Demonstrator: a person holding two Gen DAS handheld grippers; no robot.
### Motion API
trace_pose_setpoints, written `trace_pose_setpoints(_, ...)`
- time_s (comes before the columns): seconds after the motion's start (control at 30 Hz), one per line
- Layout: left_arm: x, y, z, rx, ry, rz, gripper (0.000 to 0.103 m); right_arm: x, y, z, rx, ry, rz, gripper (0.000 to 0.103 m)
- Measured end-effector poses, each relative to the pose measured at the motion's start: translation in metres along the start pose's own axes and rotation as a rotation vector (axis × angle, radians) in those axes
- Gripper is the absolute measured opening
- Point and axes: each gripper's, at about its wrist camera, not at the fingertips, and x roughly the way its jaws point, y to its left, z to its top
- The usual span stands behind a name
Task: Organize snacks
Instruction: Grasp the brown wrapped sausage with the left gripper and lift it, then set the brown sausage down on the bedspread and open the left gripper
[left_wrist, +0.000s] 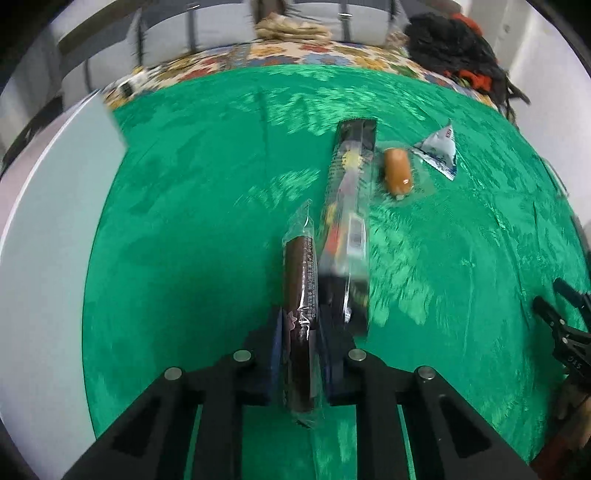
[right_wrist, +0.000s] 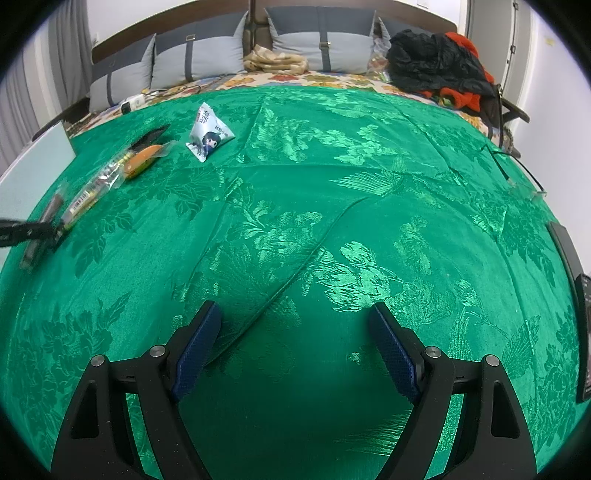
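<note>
1. Left wrist view: the left gripper (left_wrist: 300, 325) is clenched on the brown snack stick (left_wrist: 301, 295), its long axis running along the fingers, just left of the long snack packet (left_wrist: 349, 221).
2. Right wrist view: the right gripper (right_wrist: 295, 347) is released and empty over the green cloth (right_wrist: 332, 221); the snacks lie far left, nearer the left hand.

place: home bedroom | shown by: bed headboard (right_wrist: 258, 9); grey pillows (right_wrist: 199, 55); heaped clothes (right_wrist: 436, 62)

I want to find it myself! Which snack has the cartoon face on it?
Look at the green cloth on the bed, towards its far left side. Beyond the orange sausage lies a small white pouch. It alone is puffy and pyramid-shaped, with a dark-haired cartoon face; its neighbours are long and thin.
</note>
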Motion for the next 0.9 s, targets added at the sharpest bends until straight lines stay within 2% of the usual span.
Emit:
trace_pose_setpoints(0.23, -0.025, 0.015, -0.056, -0.079, 0.006, 0.005, 0.017, 0.000, 0.000, 0.000, 0.000, 0.000, -0.001, 0.085)
trace_pose_setpoints(0.5, -0.027, 0.015, -0.084, -0.101, -0.019, 0.007, 0.019, 0.000, 0.000, 0.000, 0.000, 0.000, -0.001, 0.085)
trace_pose_setpoints(0.57, -0.026, 0.016, -0.084, -0.112, -0.033, -0.003, 0.024, 0.000, 0.000, 0.000, 0.000, 0.000, -0.001, 0.085)
trace_pose_setpoints(0.6, -0.026, 0.016, -0.084, -0.113, -0.036, -0.009, 0.034, 0.000, 0.000, 0.000, 0.000, 0.000, -0.001, 0.085)
trace_pose_setpoints(0.63, -0.026, 0.015, -0.083, -0.111, -0.040, -0.008, 0.051, 0.000, 0.001, 0.000, 0.000, 0.000, -0.001, 0.085)
trace_pose_setpoints(0.7, -0.025, 0.012, -0.083, -0.100, -0.049, 0.027, 0.068, 0.000, 0.001, 0.000, 0.000, 0.000, -0.001, 0.085)
trace_pose_setpoints(0.9, -0.022, 0.008, -0.088, -0.062, -0.067, 0.063, 0.070, 0.000, 0.001, 0.000, 0.000, 0.000, -0.001, 0.085)
